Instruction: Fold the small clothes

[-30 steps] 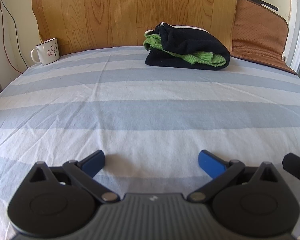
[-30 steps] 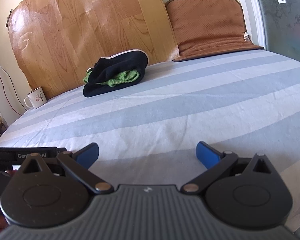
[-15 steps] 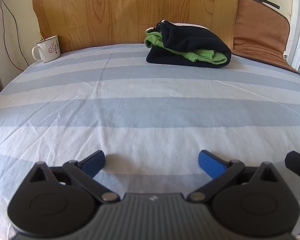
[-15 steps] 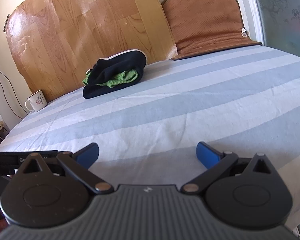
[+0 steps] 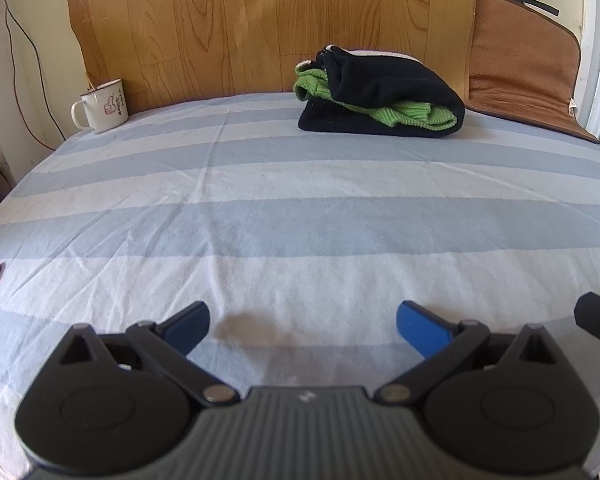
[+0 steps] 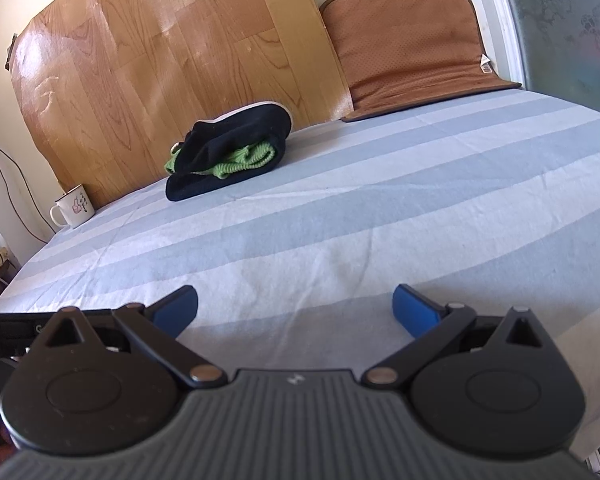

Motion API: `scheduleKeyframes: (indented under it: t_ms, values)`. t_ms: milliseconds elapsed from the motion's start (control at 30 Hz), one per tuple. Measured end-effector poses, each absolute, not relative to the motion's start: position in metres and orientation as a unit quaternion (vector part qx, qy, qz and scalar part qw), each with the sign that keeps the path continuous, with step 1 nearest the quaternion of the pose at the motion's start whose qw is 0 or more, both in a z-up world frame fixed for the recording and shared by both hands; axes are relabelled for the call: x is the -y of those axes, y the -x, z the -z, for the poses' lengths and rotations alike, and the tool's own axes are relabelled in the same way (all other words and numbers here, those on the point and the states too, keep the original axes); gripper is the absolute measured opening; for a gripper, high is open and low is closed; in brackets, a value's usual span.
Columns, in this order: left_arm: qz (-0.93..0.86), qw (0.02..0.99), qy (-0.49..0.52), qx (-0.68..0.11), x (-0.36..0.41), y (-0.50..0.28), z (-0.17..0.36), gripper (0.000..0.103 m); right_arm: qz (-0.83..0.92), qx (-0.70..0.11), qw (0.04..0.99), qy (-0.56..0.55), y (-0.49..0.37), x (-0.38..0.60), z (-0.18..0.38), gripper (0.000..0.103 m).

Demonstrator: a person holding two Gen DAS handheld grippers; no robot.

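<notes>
A folded black and green garment [image 5: 380, 100] lies at the far side of the blue-and-white striped sheet [image 5: 300, 220], against the wooden board. It also shows in the right wrist view [image 6: 228, 152]. My left gripper [image 5: 303, 330] is open and empty, low over the near part of the sheet, far from the garment. My right gripper [image 6: 296, 310] is open and empty too, also over the near part of the sheet. Part of the right gripper shows at the right edge of the left wrist view [image 5: 598, 322].
A white enamel mug [image 5: 102, 106] stands at the far left corner, also in the right wrist view [image 6: 73, 205]. A brown cushion [image 6: 412, 48] leans on the wall at the far right. A wooden board [image 5: 268, 24] stands behind the sheet. A window frame [image 6: 500, 20] is at right.
Both grippers have tilted and shifted slightly, so the garment and the mug sit a little lower in the views. Both jaws stay open. The garment has not moved.
</notes>
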State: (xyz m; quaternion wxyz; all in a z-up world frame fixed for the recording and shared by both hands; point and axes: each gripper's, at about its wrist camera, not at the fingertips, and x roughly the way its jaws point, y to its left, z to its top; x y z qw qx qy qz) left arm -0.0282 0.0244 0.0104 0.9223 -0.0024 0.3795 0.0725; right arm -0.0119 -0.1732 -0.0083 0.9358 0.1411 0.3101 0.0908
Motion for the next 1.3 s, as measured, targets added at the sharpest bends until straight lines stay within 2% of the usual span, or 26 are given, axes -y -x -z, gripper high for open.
scheduleKeyframes:
  t_ms: [1300]
  values:
    - [-0.090, 0.931, -0.022, -0.352, -0.024, 0.036, -0.022, 0.103, -0.083, -0.309, 0.936, -0.150, 0.017, 0.170, 0.006, 0.103]
